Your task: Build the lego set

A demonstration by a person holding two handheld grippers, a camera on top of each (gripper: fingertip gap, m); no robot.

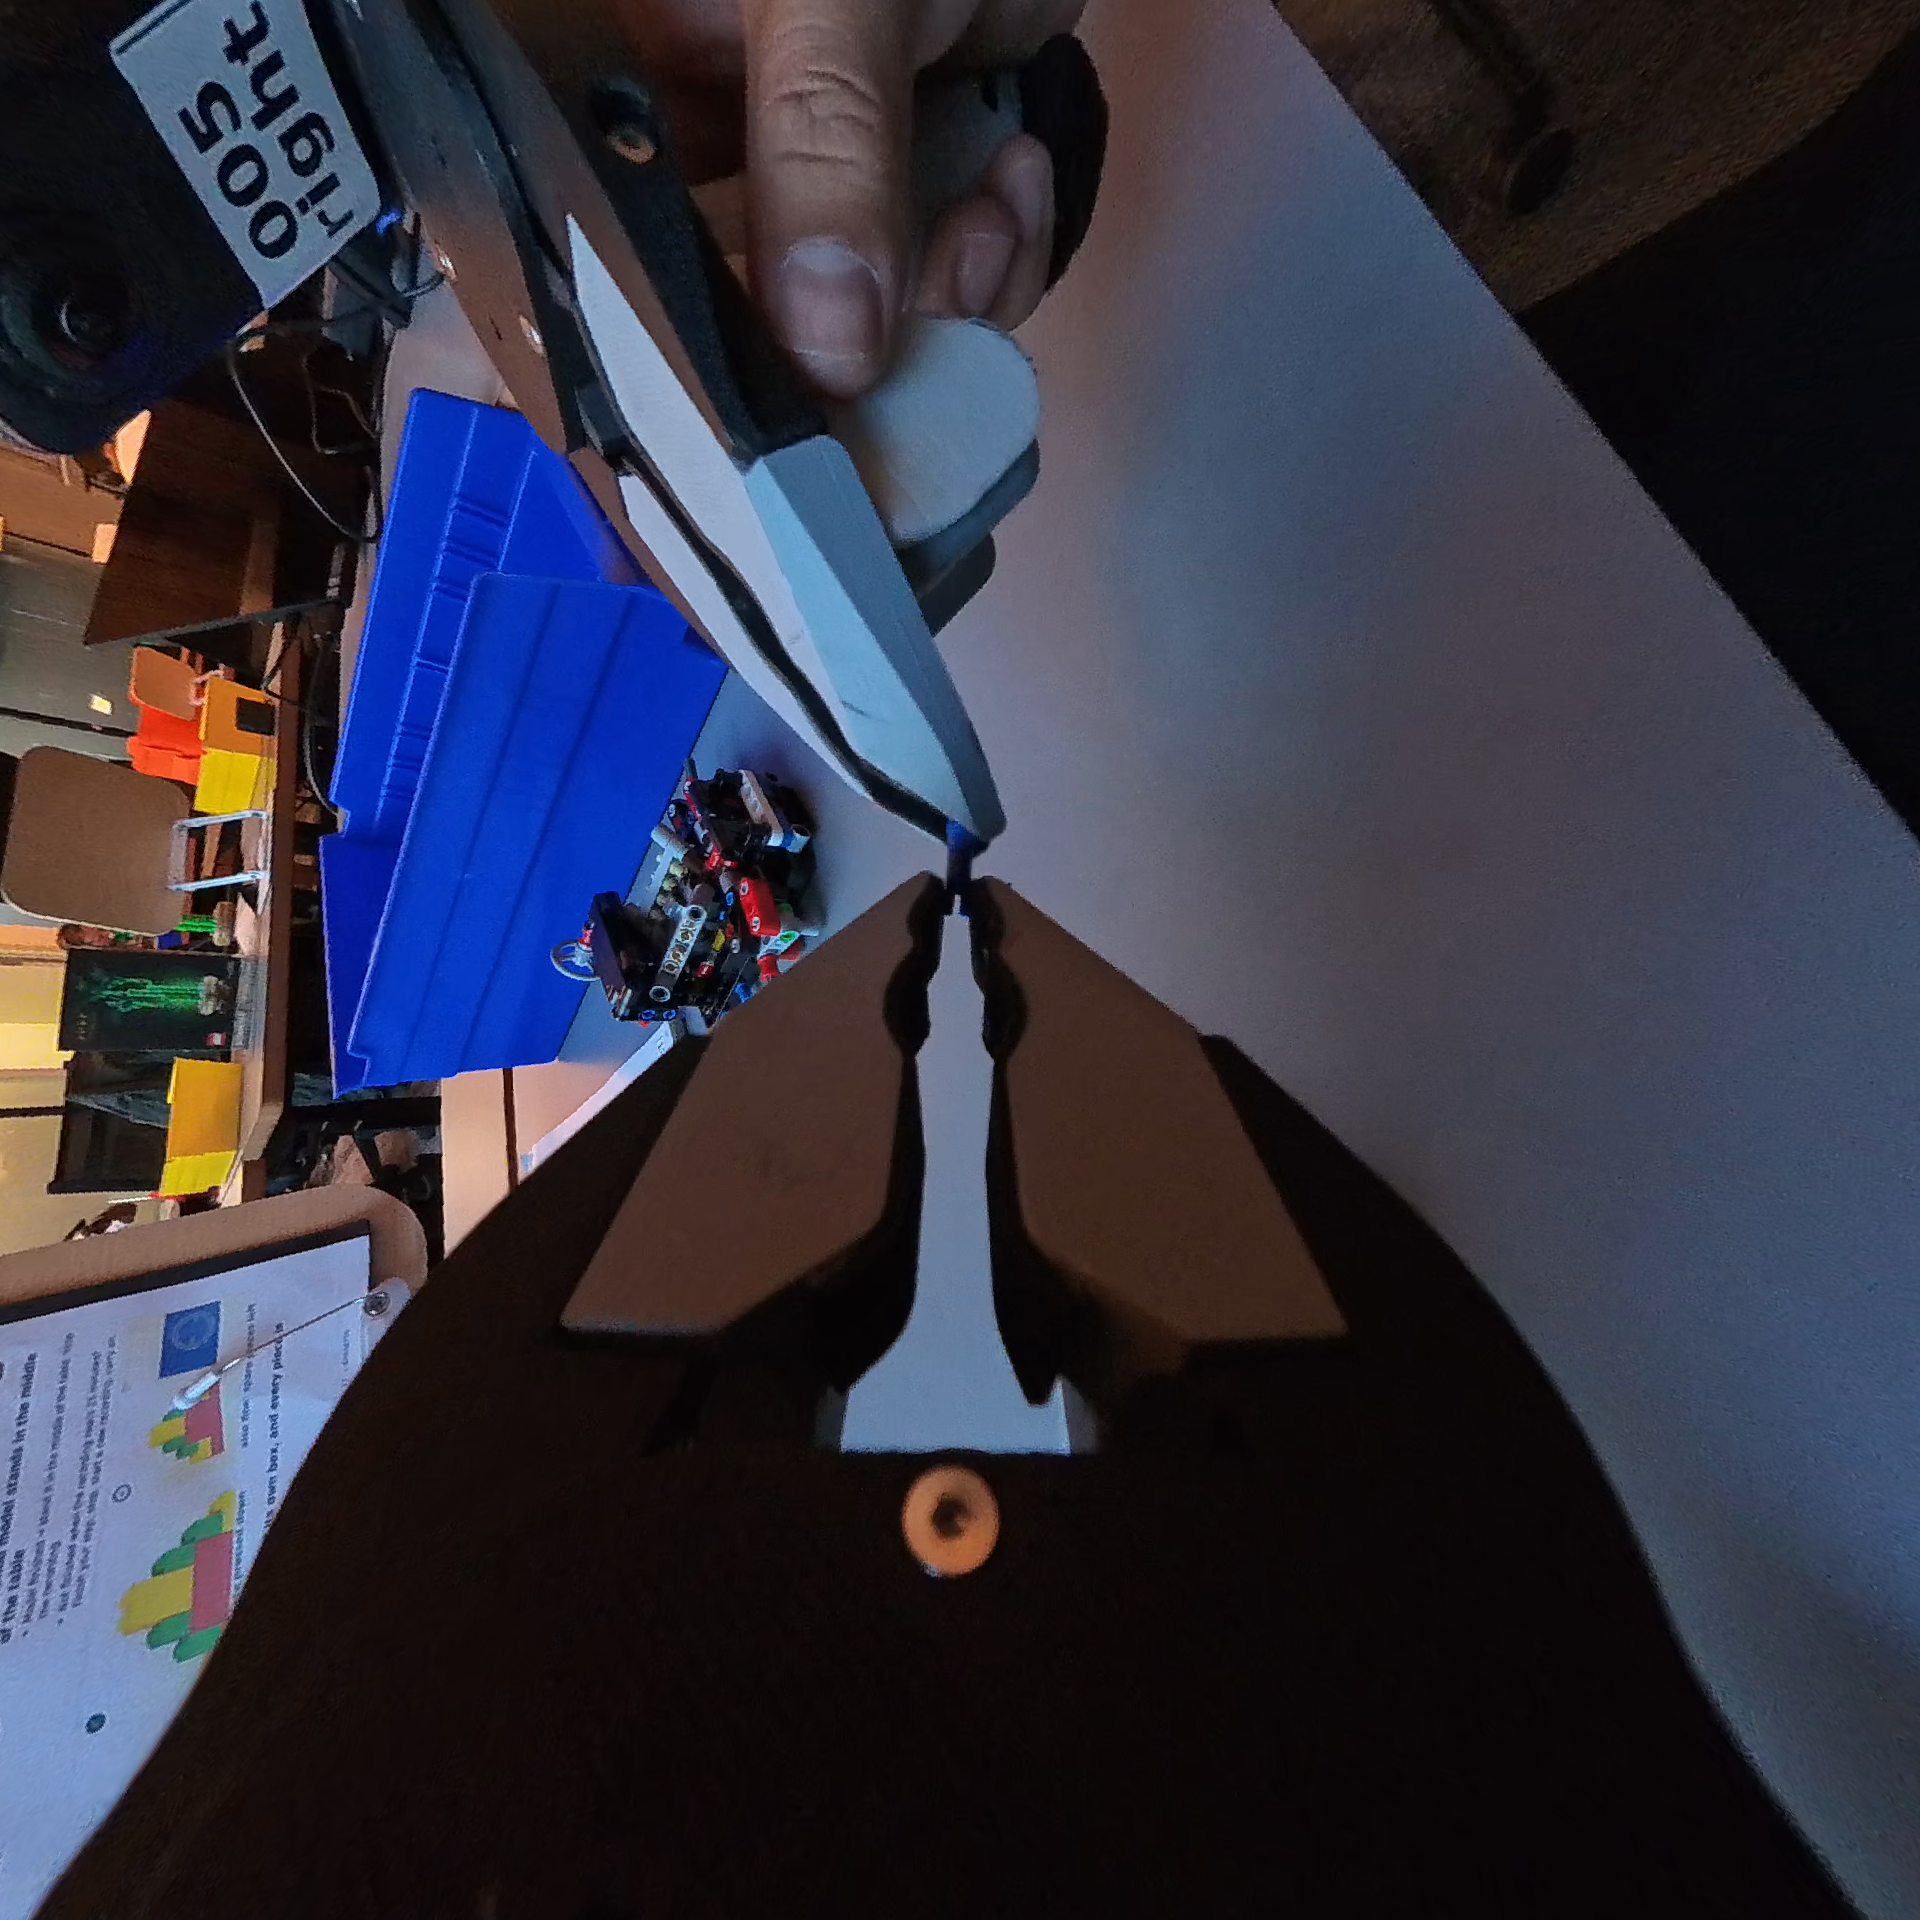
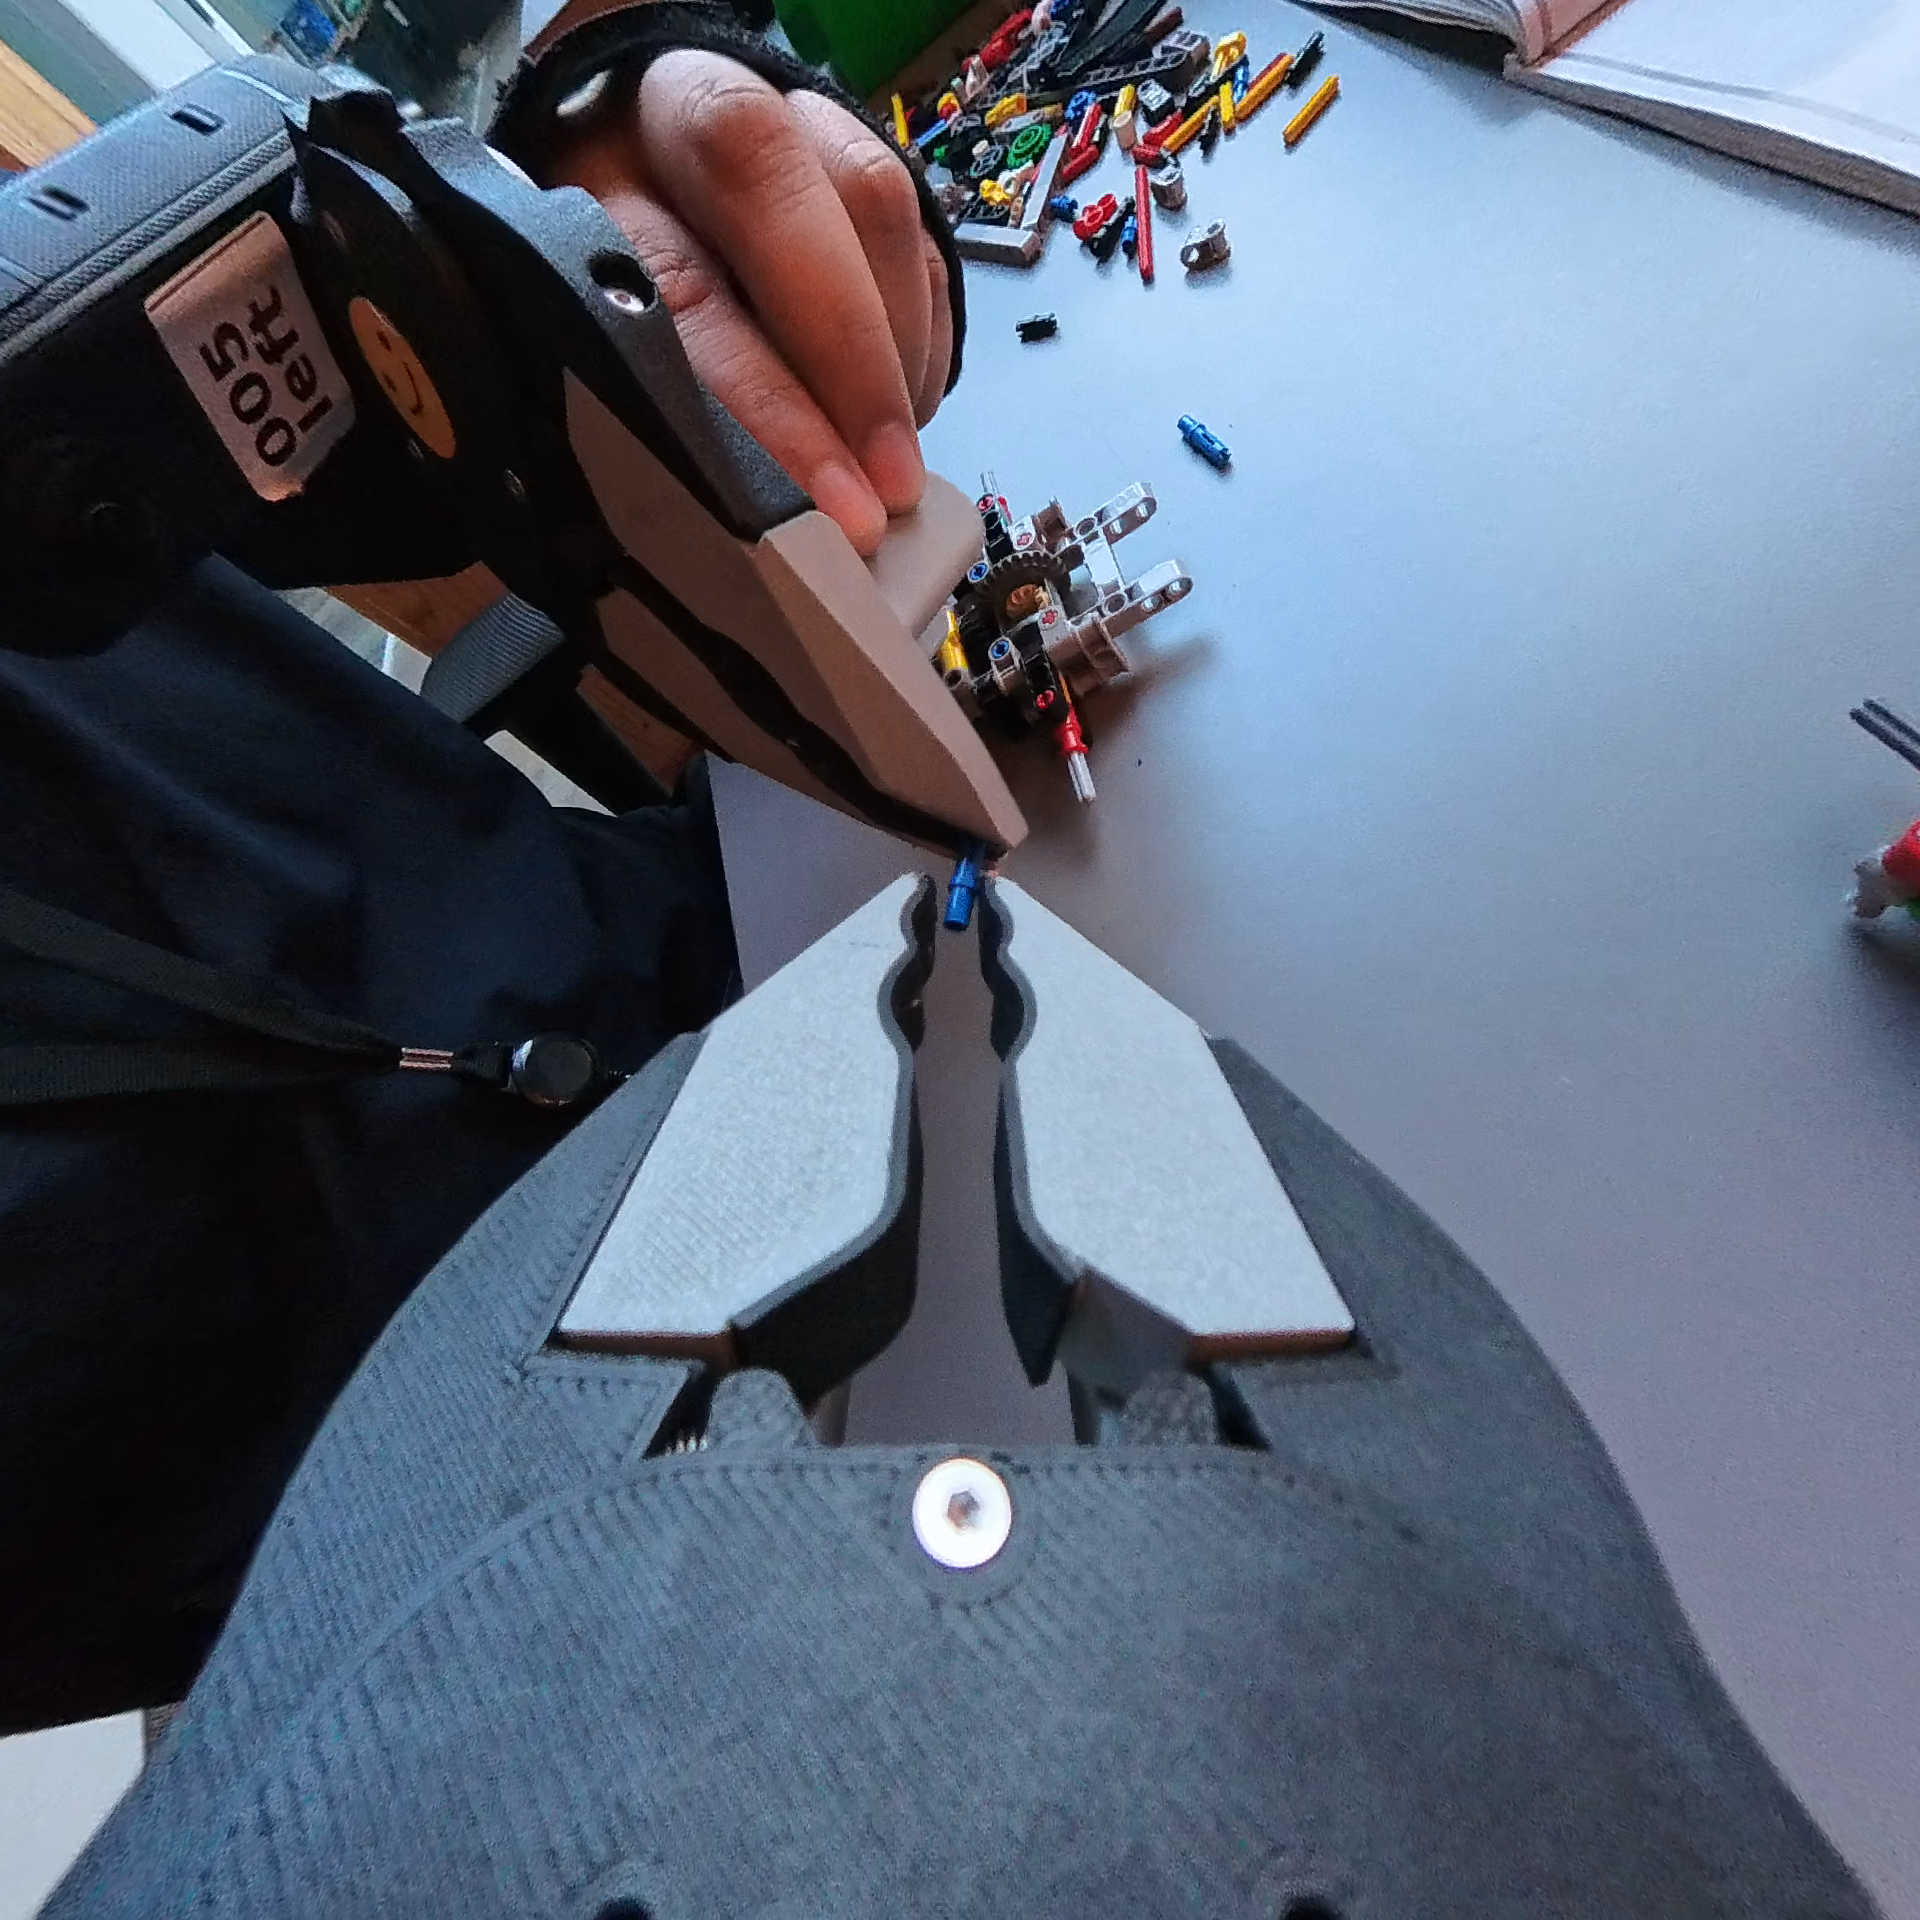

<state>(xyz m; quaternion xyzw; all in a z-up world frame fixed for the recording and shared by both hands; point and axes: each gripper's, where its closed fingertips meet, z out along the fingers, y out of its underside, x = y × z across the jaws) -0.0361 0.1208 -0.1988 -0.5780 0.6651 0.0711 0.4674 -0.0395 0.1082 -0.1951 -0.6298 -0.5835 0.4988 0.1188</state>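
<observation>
**Left wrist view.** The left gripper (image 1: 954, 896) has its two fingertips drawn almost together, pinched on the near end of a small blue pin (image 1: 960, 854). The pin's far end sits at the tip of the right gripper (image 1: 974, 828), which comes in from the upper left with a hand (image 1: 831, 229) around its handle. The two grippers meet nose to nose above the pale counter (image 1: 1403, 779), and the pin bridges them. Left of the tips, a dark brick model (image 1: 717, 904) with red and white parts stands on the counter. Beyond it, blue bins (image 1: 499, 790) lie stacked. A printed sheet on a clipboard (image 1: 156, 1507) lies at the near left.

**Right wrist view.** The right gripper (image 2: 953, 896) has its fingers slightly apart. The blue pin (image 2: 961, 894) hangs down between their tips, closer to the right pad, with a thin gap showing on the left, so they do not clamp it. The pin's upper end is nipped in the closed tip of the left gripper (image 2: 987, 836), which slants in from the upper left under a hand (image 2: 790, 312). Just behind that gripper, a grey and black geared model (image 2: 1049, 613) rests on the counter (image 2: 1507, 935). Farther back lie a second, loose blue pin (image 2: 1205, 442) and a small black piece (image 2: 1036, 326). A pile of coloured parts (image 2: 1091, 114) is at the far edge. An open book (image 2: 1714, 83) lies at the far right, and a dark sleeve (image 2: 260, 935) fills the left.
</observation>
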